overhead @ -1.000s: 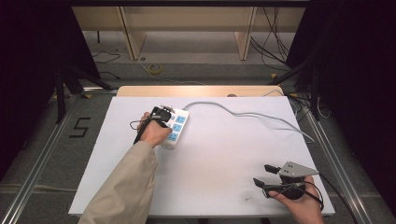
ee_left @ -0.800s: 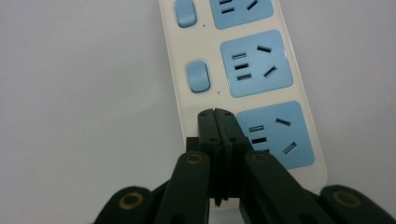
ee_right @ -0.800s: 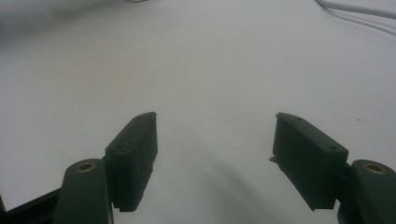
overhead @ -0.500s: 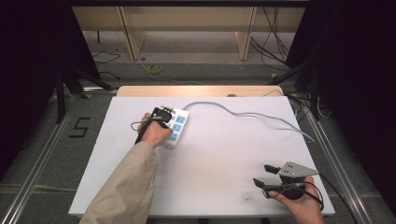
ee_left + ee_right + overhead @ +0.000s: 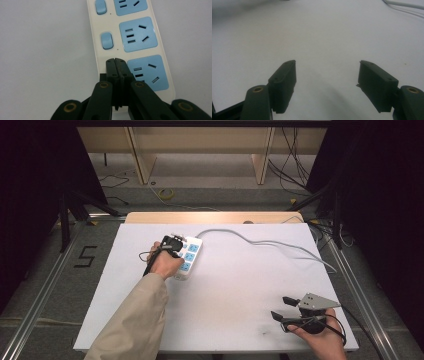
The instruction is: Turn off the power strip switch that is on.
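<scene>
Worktop (image 5: pixel 240 315) of plain white board lies under the high camera, a strip of pale wood showing along its far edge. Around it the room is dark, with black drapes at both sides, grey floor, metal rails, loose cables and wooden shelf legs beyond; a black figure "5" (image 5: pixel 86 256) is marked on the floor at the left.

One cream plastic power strip with blue sockets (image 5: pixel 188 258) lies on the worktop's left-centre, and its single grey cable (image 5: pixel 260 241) curves away to the right edge. The left gripper view shows three blue sockets and two blue rocker switches (image 5: pixel 106 40) on it.

Two claws are present. The left claw (image 5: pixel 116 60), held by a hand in a beige sleeve (image 5: pixel 135 320), is clenched with nothing between its jaws, its tips pressed on the strip's cream face just beside the nearest socket. The right claw (image 5: pixel 327 75) is released, jaws wide apart above bare worktop near the front right corner, well apart from the strip.

Nothing has visibly shifted since the earlier frames: strip, cable and both hands sit as before.
</scene>
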The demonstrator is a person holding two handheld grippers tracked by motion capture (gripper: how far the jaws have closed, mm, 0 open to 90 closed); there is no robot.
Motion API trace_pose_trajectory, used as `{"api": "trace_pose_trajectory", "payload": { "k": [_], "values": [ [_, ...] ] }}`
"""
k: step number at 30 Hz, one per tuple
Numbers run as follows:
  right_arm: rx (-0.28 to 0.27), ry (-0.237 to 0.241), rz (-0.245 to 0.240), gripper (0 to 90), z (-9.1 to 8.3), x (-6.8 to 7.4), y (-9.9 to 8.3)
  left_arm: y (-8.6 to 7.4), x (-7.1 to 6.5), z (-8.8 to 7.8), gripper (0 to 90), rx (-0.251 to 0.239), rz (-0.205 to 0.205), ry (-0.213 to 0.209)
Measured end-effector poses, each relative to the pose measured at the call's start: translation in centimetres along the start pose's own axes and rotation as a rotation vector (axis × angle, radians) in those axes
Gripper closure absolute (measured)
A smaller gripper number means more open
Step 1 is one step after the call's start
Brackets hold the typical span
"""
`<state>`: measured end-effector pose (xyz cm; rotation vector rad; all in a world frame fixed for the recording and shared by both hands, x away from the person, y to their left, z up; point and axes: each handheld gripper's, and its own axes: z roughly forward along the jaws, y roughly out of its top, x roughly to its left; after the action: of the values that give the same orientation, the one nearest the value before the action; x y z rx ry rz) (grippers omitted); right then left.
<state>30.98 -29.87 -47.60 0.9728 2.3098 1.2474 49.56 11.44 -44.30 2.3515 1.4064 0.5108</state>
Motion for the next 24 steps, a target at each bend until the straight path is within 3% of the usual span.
{"api": "trace_pose_trajectory", "payload": {
  "k": [14, 21, 24],
  "values": [
    [-0.005, -0.001, 0.002, 31.6, 0.0, 0.0, 0.0, -0.9, 0.9, -0.7, 89.6, -0.040, -0.014, -0.024],
    [-0.002, -0.003, 0.003, 31.6, 0.0, -0.1, 0.0, -1.4, 1.6, -2.6, 89.1, -0.099, -0.029, -0.028],
    [-0.002, -0.004, 0.003, 31.6, 0.0, 0.0, 0.0, -1.7, 1.6, -3.1, 82.7, -0.115, -0.022, -0.026]
  ]
}}
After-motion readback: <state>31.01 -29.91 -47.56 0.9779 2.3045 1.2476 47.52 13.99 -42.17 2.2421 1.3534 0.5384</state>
